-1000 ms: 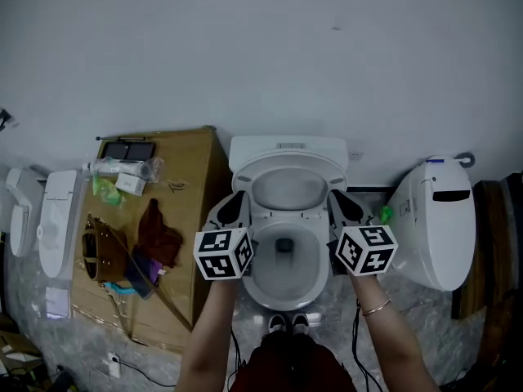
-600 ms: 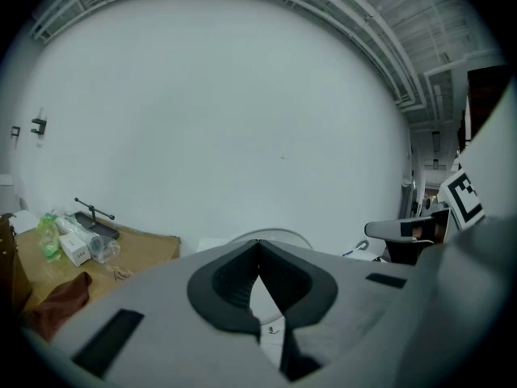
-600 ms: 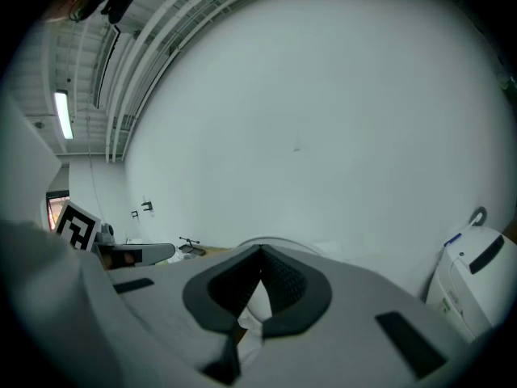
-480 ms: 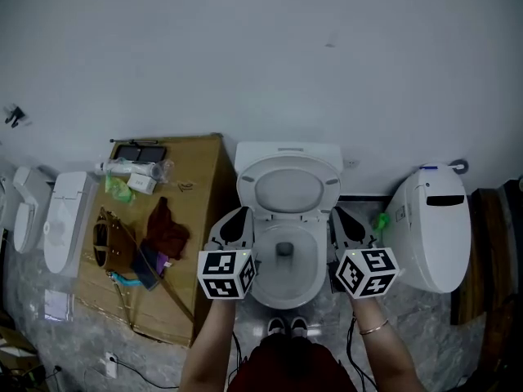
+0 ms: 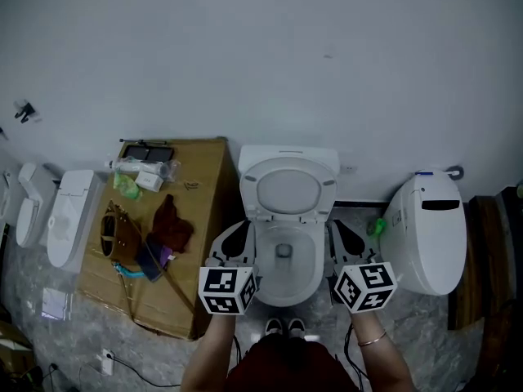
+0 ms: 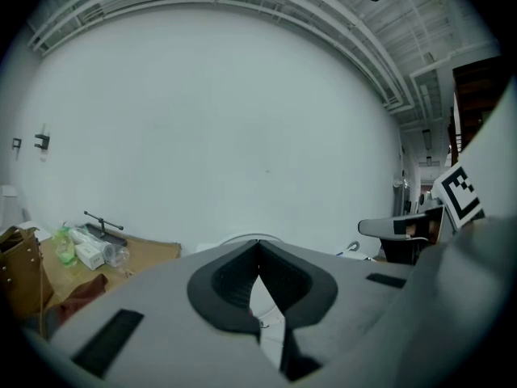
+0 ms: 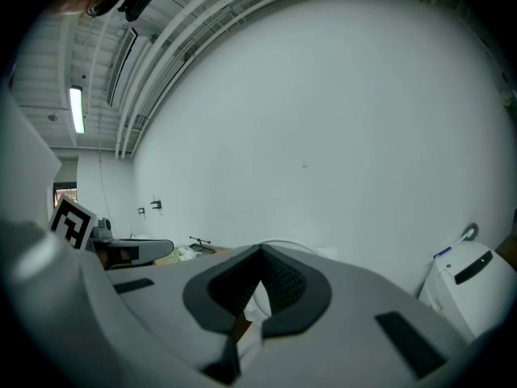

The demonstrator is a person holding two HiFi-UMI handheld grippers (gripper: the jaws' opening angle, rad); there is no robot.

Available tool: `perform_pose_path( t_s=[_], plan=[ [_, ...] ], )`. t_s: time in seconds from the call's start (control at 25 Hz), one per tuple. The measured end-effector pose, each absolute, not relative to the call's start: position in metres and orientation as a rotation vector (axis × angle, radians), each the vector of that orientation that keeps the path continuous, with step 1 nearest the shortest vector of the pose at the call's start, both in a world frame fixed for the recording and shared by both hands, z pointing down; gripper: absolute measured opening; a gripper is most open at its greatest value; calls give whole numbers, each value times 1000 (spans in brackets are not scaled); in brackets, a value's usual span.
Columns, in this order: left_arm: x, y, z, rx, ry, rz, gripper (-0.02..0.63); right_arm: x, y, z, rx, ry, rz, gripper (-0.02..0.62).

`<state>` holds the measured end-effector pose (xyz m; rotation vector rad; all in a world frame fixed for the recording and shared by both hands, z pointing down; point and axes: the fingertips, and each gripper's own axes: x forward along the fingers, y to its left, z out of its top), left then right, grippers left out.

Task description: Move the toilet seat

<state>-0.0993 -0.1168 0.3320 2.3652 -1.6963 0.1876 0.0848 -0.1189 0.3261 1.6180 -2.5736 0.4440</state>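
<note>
**Task status.** The white oval toilet seat (image 5: 288, 188) stands raised at the far end of the white ceramic toilet bowl (image 5: 282, 288), leaning on the white cistern (image 5: 288, 155). The bowl's rim is bare. By this evidence the lifting of the seat appears complete. If the seat is instead to be lowered, that step is not yet begun.

**Tools.** The left tool (image 5: 241, 225) is at the left of the bowl and the right tool (image 5: 333, 225) at its right, both at the near end and neither touching the seat. Each is clenched on nothing: the dark pads meet at the tip in the left gripper view (image 6: 258, 243) and in the right gripper view (image 7: 260, 251).

**Differences between views.**
- Only the head view shows the bowl, the seat's full outline and both tools' placement. It also shows the brown cardboard sheet (image 5: 200, 219) on the floor at left.
- The gripper views look nearly level at the white wall. Of the toilet they show only a pale arc above the jaw tips.
- They alone show the ceiling ducting.
- The right gripper view catches the second white closed-lid toilet (image 7: 464, 277) at right. The left gripper view does not show it clearly.
</note>
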Motion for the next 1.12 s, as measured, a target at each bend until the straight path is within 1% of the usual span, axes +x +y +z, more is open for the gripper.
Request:
perform_pose_path(
  t_s=[0.56,0.8,1.12],
  plan=[
    [-85,-71,316,2389,-1702,184,26,85,-65,325,1559,-2581,428,15],
    [-90,-61,320,2393,-1694,199,26,84,-52,333,1571,-2560,463,15],
    [-104,-52,328,2387,-1669,209,26,64,-42,348,1547,-2540,501,15]
  ],
)
